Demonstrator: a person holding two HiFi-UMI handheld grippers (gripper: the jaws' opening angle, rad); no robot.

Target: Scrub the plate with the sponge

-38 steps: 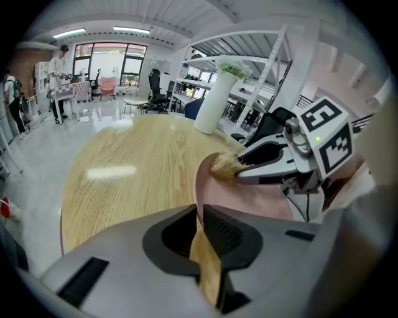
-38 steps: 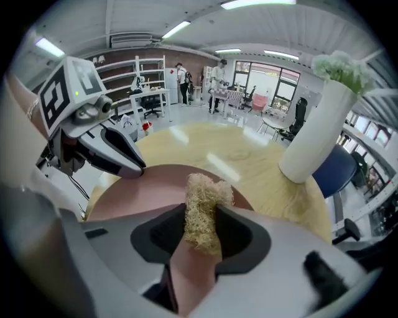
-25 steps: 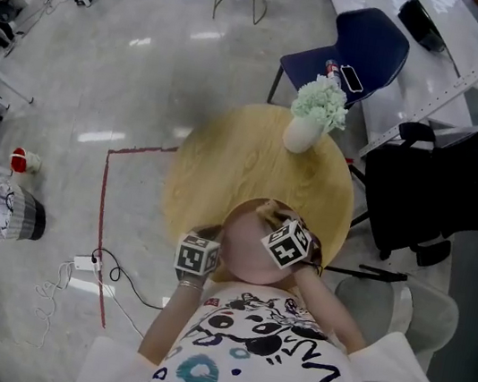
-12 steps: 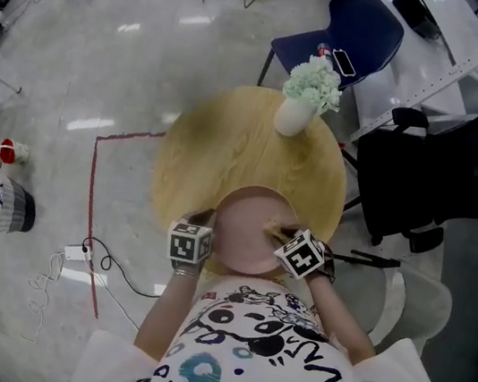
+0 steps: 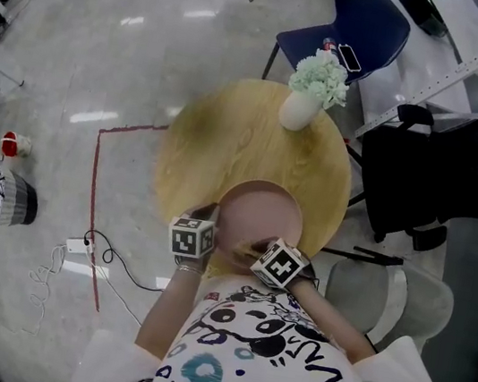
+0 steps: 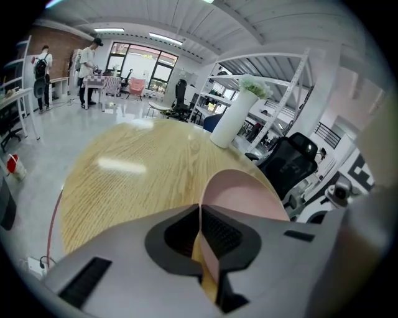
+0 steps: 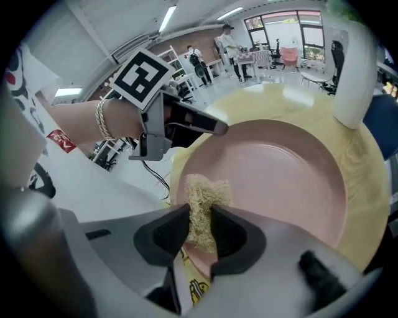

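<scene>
A pink plate sits at the near edge of a round wooden table. My left gripper is shut on the plate's near-left rim, which passes edge-on between its pads. In the head view its marker cube shows left of the plate. My right gripper is shut on a tan fibrous sponge. The sponge presses on the plate's near-left inner surface, close to the left gripper. The right gripper's cube hangs over the plate's near rim.
A white vase of pale green flowers stands at the table's far edge. Behind it is a blue chair, with a black chair and bag to the right. A white seat is at near right. A cable and power strip lie on the floor.
My right gripper has carried the sponge from the plate's right side toward its near-left rim. The left gripper has kept its hold on the rim.
</scene>
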